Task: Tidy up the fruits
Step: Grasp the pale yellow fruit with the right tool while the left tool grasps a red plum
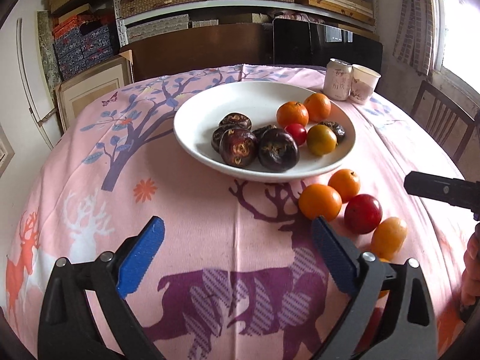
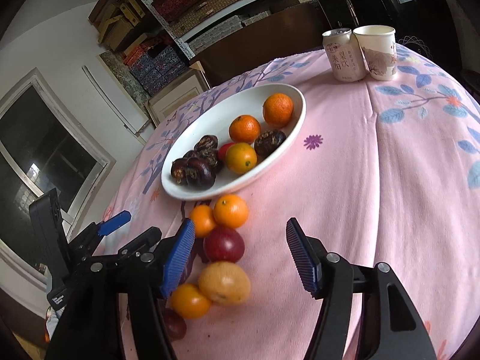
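Right gripper (image 2: 240,258), jaws apart & empty, w/ red fruit (image 2: 223,244) lower centre between its fingers, nearer than left gripper (image 1: 237,258), also open; plate (image 2: 192,193) lies beyond on counter

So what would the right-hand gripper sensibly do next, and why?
Probably ease the open right gripper down around the red fruit lying between its fingers. It holds nothing, and this fruit lies on the tablecloth, outside the white plate holding the others.
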A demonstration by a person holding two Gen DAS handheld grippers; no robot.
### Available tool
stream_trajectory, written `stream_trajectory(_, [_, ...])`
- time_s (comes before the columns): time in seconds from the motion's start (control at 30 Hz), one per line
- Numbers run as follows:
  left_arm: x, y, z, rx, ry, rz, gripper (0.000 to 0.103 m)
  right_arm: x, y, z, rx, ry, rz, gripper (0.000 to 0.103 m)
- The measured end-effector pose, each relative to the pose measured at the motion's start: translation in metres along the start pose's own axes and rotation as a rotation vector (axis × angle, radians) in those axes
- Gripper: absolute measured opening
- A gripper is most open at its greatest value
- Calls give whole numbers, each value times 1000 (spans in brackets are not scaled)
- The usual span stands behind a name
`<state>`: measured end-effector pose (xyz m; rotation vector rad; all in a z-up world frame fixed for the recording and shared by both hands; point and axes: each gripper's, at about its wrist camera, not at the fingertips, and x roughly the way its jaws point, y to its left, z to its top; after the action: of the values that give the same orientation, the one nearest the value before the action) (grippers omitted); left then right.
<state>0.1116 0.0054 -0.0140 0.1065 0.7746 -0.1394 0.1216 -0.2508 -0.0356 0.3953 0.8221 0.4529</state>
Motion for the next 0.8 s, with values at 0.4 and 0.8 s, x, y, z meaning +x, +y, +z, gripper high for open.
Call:
stream_trajectory(0.4, [-35,8,-43,-84,12,-67,98,6,15,-37,-36,98,30,64])
stream_trajectory(0.8, [-55,-59,-61,213,-25,-137,98,18,17,-38,-41,119,35,41])
